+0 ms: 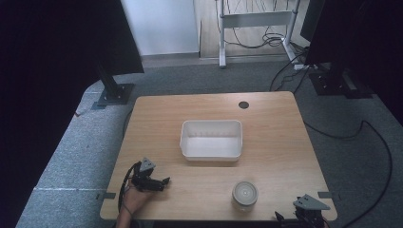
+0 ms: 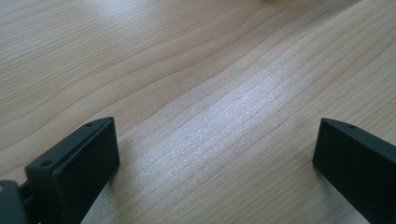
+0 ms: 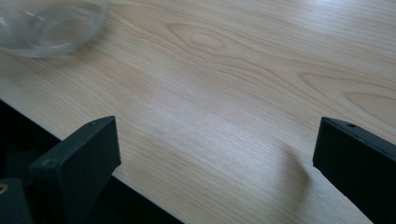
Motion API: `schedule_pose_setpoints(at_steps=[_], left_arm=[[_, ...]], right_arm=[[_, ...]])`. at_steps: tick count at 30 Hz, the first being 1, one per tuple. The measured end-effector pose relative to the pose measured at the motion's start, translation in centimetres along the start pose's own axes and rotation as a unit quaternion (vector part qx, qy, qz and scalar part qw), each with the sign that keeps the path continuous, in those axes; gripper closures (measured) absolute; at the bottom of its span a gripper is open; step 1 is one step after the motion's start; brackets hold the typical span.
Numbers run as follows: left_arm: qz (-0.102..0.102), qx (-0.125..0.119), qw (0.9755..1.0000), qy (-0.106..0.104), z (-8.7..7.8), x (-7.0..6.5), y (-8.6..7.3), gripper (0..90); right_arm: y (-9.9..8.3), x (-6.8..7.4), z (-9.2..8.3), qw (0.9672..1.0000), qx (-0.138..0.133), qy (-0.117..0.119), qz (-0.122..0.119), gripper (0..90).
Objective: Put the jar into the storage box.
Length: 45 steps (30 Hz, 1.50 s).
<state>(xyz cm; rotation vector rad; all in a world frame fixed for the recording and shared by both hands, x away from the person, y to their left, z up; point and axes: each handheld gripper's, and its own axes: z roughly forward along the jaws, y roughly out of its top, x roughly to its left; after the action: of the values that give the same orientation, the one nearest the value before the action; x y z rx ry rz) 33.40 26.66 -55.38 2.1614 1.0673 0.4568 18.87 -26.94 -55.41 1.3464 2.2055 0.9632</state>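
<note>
On the wooden bench we see a white tub mid-bench and a glass jar near the front edge. Our left gripper and right gripper — jaws spread wide, holding nothing — flank the jar, apart from it.

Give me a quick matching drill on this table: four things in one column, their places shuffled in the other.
Things:
1. white tub
2. glass jar
3. left gripper
4. right gripper

Places:
A. near right corner of the table
B. middle of the table
C. near left edge, jaws open over bare wood
D. near edge, between the two grippers

Pairs: 1-B, 2-D, 3-C, 4-A
</note>
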Motion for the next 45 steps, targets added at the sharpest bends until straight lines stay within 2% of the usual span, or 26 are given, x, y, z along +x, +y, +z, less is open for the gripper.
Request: schedule_pose_setpoints(at_steps=[20, 45], left_arm=[[0.0, 0.0, 1.0, 0.001, 0.0, 0.0, 0.0, 0.1], [-0.001, 0.0, 1.0, 0.002, 0.0, 0.0, 0.0, 0.0]], right_arm=[[1.5, 2.6, 0.4, 0.9988, -0.019, 0.033, -0.031, 0.0], [3.9, 5.7, 1.3, 0.9936, -0.044, 0.08, -0.067, 0.0]])
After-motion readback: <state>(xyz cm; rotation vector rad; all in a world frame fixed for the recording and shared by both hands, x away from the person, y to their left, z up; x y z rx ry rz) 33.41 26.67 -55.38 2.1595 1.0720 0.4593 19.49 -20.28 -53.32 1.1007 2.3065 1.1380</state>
